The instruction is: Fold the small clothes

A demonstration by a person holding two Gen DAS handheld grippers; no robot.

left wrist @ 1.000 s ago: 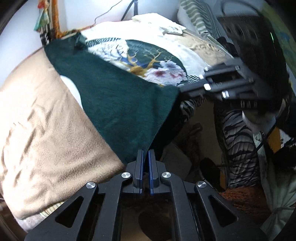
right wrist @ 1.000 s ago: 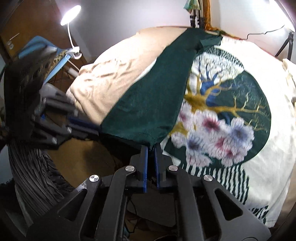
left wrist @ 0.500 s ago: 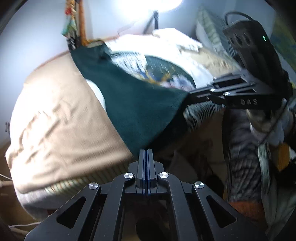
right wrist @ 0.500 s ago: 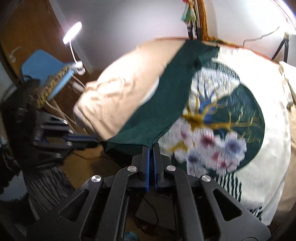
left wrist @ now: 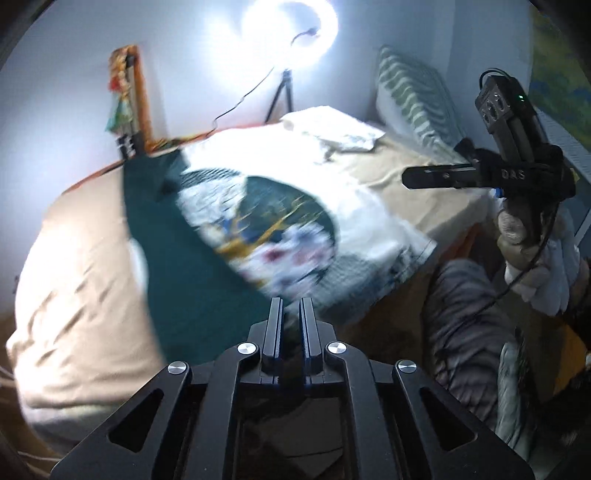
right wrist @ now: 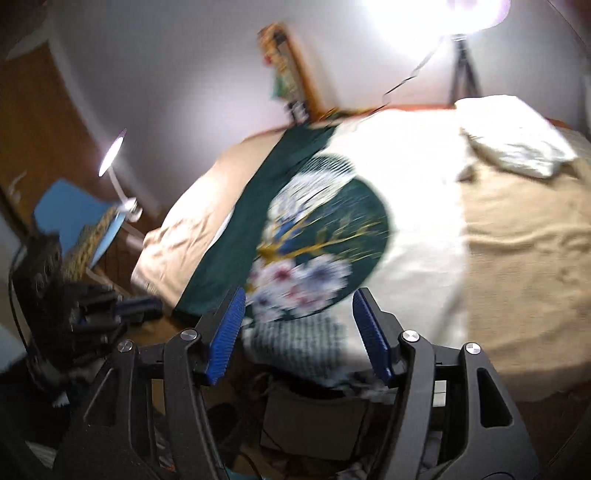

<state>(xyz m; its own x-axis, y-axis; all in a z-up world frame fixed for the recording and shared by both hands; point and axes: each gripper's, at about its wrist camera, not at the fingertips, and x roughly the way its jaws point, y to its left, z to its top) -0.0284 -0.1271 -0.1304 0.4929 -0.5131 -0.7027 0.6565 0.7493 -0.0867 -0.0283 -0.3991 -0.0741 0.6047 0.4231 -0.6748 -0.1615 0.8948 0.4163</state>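
Observation:
A white T-shirt [left wrist: 369, 206] with a round green tree print [right wrist: 332, 221] lies flat on the bed. Its dark green part [left wrist: 192, 273] lies folded along the left side [right wrist: 236, 236]. My left gripper [left wrist: 291, 317] hangs above the near edge of the green fold. Its jaws are opening, a narrow gap shows, and nothing is visibly pinched. My right gripper [right wrist: 297, 325] is opening wide over the shirt's hem, its blue pads [right wrist: 225, 332] bare. From the left wrist view the right gripper [left wrist: 410, 177] is off the bed's right side, held by a hand [left wrist: 517, 229].
A tan blanket [left wrist: 81, 266] covers the bed. A folded white cloth [right wrist: 517, 147] and a striped pillow [left wrist: 413, 96] lie at the far end. A ring light [left wrist: 290, 29] on a tripod stands behind. A desk lamp [right wrist: 110, 155] and a blue chair [right wrist: 70, 214] are left of the bed.
Both grippers let go of the green fold's near corners and pulled back and up from the bed. The right jaws spread wide, the left parted slightly. The green fold now rests on the bed.

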